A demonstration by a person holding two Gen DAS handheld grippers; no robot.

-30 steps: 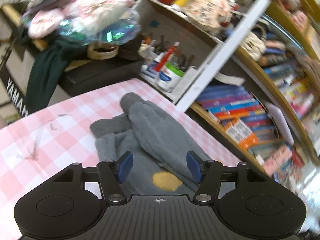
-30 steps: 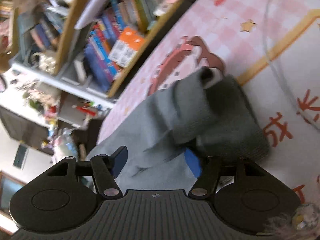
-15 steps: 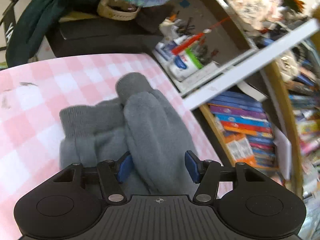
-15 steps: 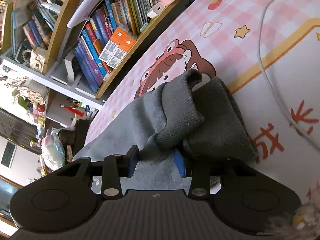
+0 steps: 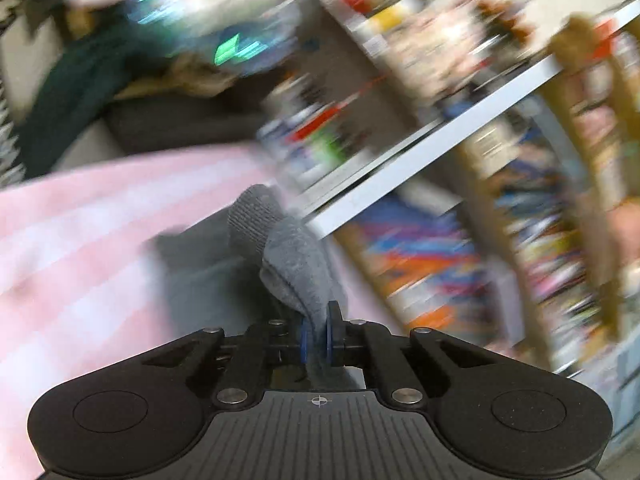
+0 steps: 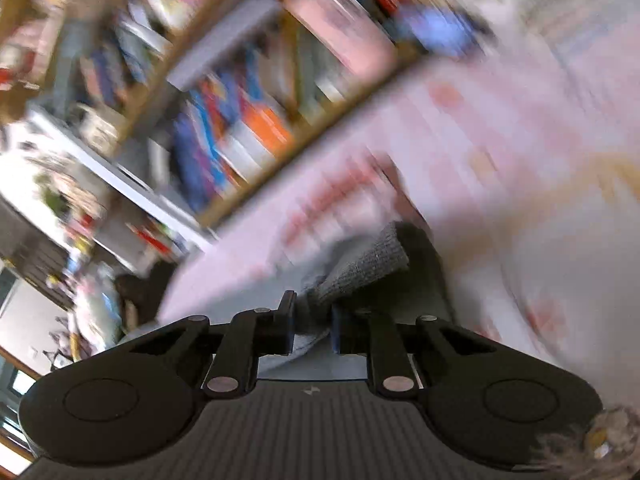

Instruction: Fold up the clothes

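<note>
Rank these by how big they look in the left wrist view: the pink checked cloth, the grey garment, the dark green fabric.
1. pink checked cloth
2. dark green fabric
3. grey garment

The last two look alike in size, and the blur makes their order unsure.

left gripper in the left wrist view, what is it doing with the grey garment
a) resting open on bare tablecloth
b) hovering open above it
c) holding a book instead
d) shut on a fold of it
d: the left gripper has its blue pads nearly together with a fold of the grey garment pinched between them, the cloth rising from the pink checked tablecloth.
</note>
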